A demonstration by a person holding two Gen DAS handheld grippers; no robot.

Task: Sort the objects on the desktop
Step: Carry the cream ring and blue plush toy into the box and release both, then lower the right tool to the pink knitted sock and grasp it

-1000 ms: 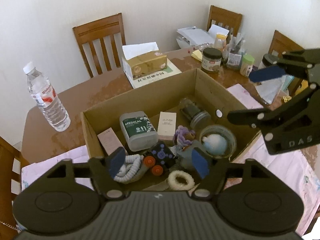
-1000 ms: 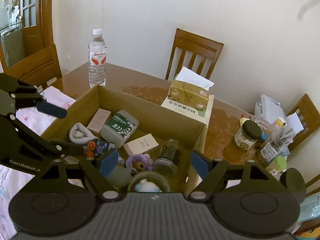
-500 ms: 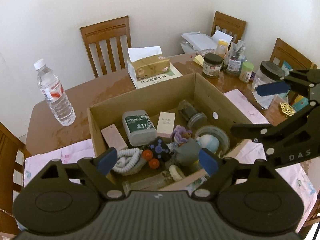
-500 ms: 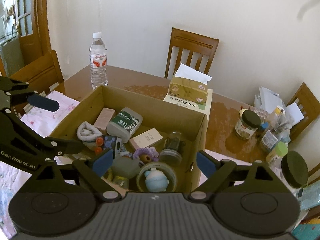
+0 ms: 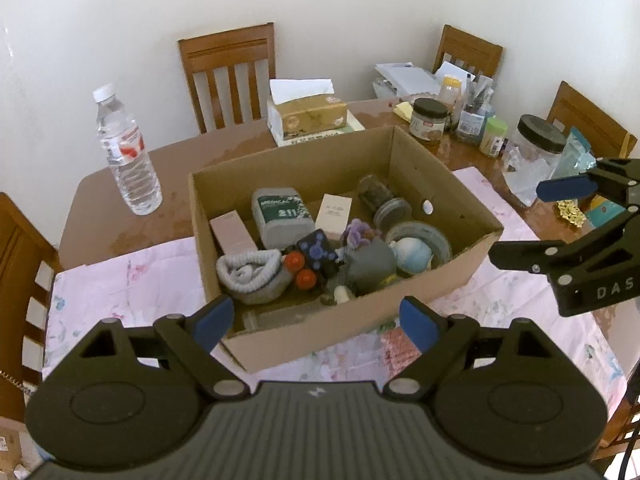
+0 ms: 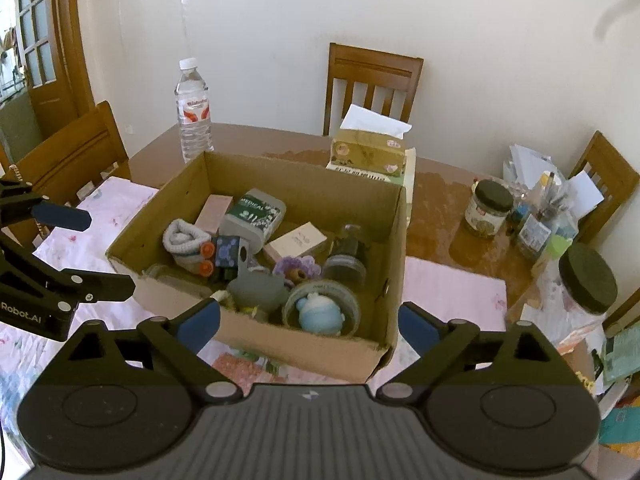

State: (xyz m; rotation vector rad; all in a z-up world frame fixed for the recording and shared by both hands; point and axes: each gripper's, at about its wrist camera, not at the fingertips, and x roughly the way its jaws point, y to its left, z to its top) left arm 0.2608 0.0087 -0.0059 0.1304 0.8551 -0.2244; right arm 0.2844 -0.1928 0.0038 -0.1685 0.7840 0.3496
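Both grippers, left gripper (image 5: 316, 316) and right gripper (image 6: 308, 322), hover with fingers apart, empty. The cardboard box (image 5: 360, 324) at twelve o'clock probably collects the sorted things.

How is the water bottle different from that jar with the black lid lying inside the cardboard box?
The water bottle stands upright on the bare wooden table, outside the box; the jar lies on its side inside the cardboard box among other items. The bottle is tall and slim with a small white cap and a red-and-white label; the jar is short and squat with a wide dark lid and dark contents. Both are see-through and closed.
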